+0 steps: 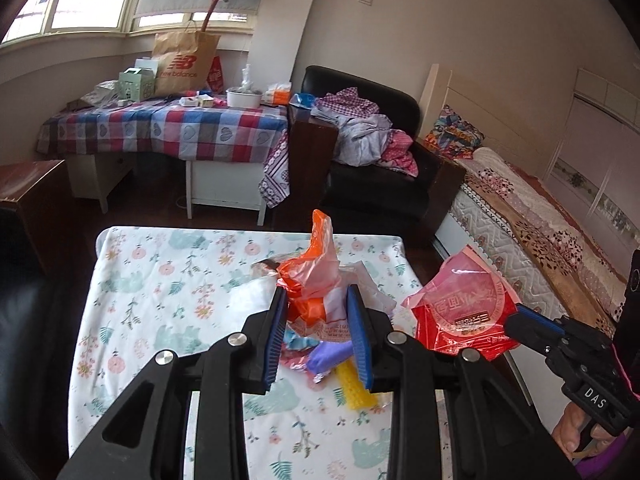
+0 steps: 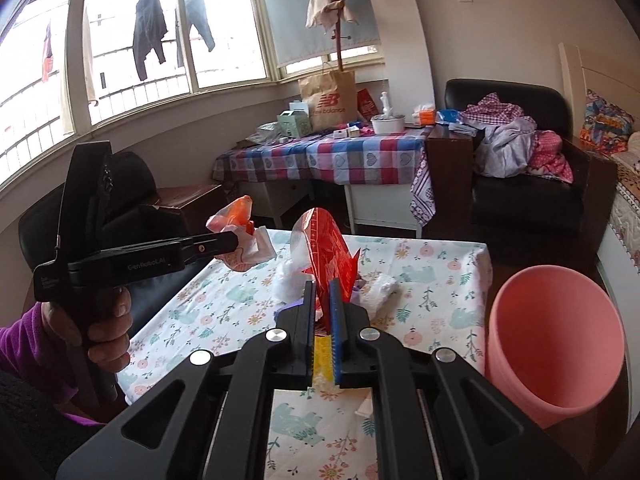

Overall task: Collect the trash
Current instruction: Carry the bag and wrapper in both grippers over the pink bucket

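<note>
- The table (image 2: 448, 280) with the flowered cloth is filling the middle of the room, and the person is standing at its near edge with a tool in each hand.
- A pink bin (image 2: 556, 344) is sitting open-mouthed just off the table's corner, at about four o'clock from the right gripper (image 2: 322, 300).
- The right gripper's jaws are pinching shut on a red wrapper (image 2: 328, 256); the wrapper is standing up out of the pads, its long axis running upward and its tip pointing to roughly twelve o'clock.
- The left gripper (image 1: 318, 312) is clamping partway closed on an orange and white bag (image 1: 316, 276), bunched between the pads, with a twisted tail sticking up toward twelve o'clock.
- Both pieces are hanging clear above the cloth, so I judge the pick-up step is done and the carry to the bin is in hand.
- Next, each hand probably needs to swing over the bin's mouth and loosen only once the piece is above it; these light films could cling to the pads.
- A small heap is lying under the left gripper: a purple scrap (image 1: 326, 358), a yellow piece (image 1: 354, 386) and some white tissue (image 2: 380, 288), waiting for later.
</note>
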`<state>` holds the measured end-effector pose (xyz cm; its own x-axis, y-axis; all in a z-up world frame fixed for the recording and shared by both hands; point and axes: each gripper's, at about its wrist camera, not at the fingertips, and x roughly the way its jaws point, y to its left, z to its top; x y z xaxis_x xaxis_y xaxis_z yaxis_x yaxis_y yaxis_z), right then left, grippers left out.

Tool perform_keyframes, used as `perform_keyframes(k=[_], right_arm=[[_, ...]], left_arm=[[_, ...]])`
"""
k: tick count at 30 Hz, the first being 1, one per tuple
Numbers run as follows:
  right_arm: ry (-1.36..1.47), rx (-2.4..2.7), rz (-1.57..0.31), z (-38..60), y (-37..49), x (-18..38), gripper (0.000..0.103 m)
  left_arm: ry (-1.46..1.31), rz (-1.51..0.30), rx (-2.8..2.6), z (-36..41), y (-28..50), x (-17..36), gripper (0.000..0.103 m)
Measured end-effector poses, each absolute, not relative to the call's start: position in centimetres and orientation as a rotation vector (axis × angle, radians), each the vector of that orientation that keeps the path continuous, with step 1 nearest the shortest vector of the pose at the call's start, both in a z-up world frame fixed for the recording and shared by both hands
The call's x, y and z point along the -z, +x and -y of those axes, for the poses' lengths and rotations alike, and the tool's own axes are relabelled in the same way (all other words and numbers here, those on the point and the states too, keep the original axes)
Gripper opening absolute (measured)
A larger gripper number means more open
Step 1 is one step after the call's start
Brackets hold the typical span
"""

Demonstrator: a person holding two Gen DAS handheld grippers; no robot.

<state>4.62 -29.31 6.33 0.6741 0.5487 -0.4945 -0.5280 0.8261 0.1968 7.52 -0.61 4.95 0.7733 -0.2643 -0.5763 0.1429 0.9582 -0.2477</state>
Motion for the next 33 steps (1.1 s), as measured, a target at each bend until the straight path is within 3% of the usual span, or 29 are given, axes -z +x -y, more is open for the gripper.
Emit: perform_keyframes(k=[33], right_arm=[[0.213, -0.100, -0.611, 43.6, 9.1, -1.1, 0.007]], left_arm=[[-0.016, -0.731, 0.504, 22.8, 16.4, -1.8, 0.029]])
